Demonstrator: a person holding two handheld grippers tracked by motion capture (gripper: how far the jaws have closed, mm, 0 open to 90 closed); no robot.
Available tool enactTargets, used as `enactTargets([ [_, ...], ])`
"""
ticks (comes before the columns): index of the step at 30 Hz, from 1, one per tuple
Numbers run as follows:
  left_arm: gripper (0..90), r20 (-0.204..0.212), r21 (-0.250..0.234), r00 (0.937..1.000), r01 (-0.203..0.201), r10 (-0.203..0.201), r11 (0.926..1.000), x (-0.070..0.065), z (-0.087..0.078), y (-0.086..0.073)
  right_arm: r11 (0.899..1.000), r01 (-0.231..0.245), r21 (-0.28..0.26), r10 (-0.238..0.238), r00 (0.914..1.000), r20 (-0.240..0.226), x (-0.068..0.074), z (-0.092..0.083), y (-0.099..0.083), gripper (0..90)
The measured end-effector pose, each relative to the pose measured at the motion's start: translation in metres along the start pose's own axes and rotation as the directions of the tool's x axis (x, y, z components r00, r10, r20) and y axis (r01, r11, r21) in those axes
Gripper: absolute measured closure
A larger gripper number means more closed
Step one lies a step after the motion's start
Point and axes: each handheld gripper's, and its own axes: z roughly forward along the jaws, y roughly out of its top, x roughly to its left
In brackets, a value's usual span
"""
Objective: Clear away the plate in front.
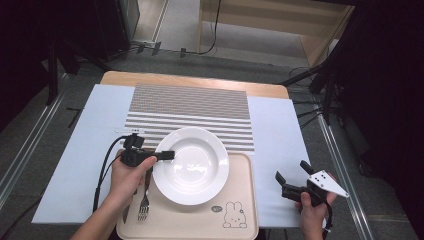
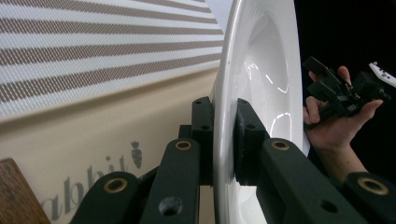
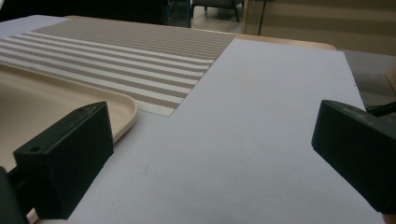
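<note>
Plate rim pinched tight by the left gripper.
Right gripper gapes wide, holding nothing; the plate hides part of the tray.

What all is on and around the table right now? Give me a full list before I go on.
plate: one, white, on the tray, its far edge over the striped mat, its left rim pinched in the left claw
tray: one, beige with a rabbit drawing, near edge of the table
fork: one, silver, on the tray left of the plate
knife: one, silver, left of the fork, partly under the left hand
striped mat: one, brown and white, behind the tray
sheet: one, pale blue-white, covering the table under the mat and tray
table: one, light wood
left claw: one, black, shut on the plate rim
right claw: one, black, open, above the sheet right of the tray
</note>
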Motion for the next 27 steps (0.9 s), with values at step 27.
enactTargets([
  [27, 78.7, 0.060, 0.100, 0.9979, 0.018, -0.024, 0.9949, -0.009, 0.008, -0.030, 1.000, -0.001, 0.004, 0.001, 1.0000, 0.005, 0.001, 0.000, 0.000, 0.0],
])
